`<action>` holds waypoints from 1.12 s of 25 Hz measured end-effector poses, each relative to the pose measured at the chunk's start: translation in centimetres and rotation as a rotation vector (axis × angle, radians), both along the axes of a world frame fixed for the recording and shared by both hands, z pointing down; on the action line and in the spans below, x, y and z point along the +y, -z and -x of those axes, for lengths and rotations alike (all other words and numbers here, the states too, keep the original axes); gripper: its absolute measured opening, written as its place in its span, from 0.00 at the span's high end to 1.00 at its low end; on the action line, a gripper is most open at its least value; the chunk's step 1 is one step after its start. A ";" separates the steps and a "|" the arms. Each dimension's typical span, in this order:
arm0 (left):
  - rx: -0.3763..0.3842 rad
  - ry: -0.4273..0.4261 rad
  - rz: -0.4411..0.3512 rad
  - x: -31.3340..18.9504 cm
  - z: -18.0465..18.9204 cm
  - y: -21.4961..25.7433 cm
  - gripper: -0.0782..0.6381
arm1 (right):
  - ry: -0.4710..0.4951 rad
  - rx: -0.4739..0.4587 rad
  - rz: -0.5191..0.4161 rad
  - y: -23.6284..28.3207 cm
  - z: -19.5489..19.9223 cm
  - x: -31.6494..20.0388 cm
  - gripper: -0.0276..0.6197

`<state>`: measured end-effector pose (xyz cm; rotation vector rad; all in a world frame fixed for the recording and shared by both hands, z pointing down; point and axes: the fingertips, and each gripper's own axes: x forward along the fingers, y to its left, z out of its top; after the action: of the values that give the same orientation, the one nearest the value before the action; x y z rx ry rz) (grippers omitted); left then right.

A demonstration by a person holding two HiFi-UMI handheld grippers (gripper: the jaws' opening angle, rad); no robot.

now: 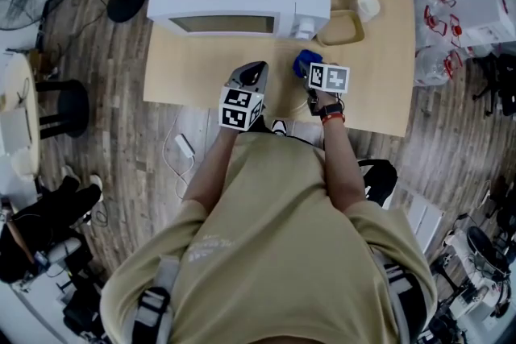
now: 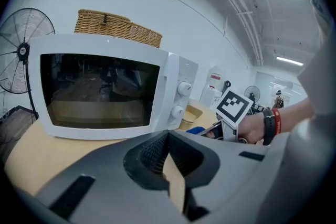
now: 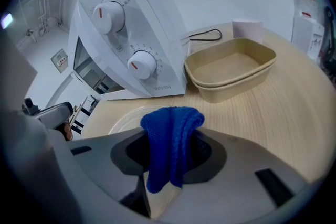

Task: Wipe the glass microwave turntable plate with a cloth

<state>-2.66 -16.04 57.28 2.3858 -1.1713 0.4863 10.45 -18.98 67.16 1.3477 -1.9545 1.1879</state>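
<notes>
Right gripper view: clenched on cloth at right gripper; just beyond fingertips, plate; open table rightward up to tray. Pressed together, empty, at left gripper. Cannot read microwave print.

Over the wooden table, the right tool bears a blue cloth beside the left tool.

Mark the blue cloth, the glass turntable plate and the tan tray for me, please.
blue cloth (image 3: 169,147), right gripper view, its folded middle.
glass turntable plate (image 3: 122,119), right gripper view, its left rim.
tan tray (image 3: 239,83), right gripper view, its front wall.
</notes>
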 end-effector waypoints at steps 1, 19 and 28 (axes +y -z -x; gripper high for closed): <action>0.001 0.007 0.000 0.0 0.3 0.0 0.87 | 0.006 -0.008 -0.004 0.2 0.4 0.0 0.73; -0.003 0.216 -0.028 -0.3 8.3 0.3 0.87 | 0.232 -0.279 0.024 1.7 15.4 0.8 0.73; -0.010 0.224 -0.009 0.2 9.9 -0.2 0.87 | 0.302 -0.181 0.051 -0.3 17.5 1.0 0.73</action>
<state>-12.53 -15.79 57.44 2.2255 -1.4268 0.4193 -7.09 -18.00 67.41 0.9051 -2.1448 1.2341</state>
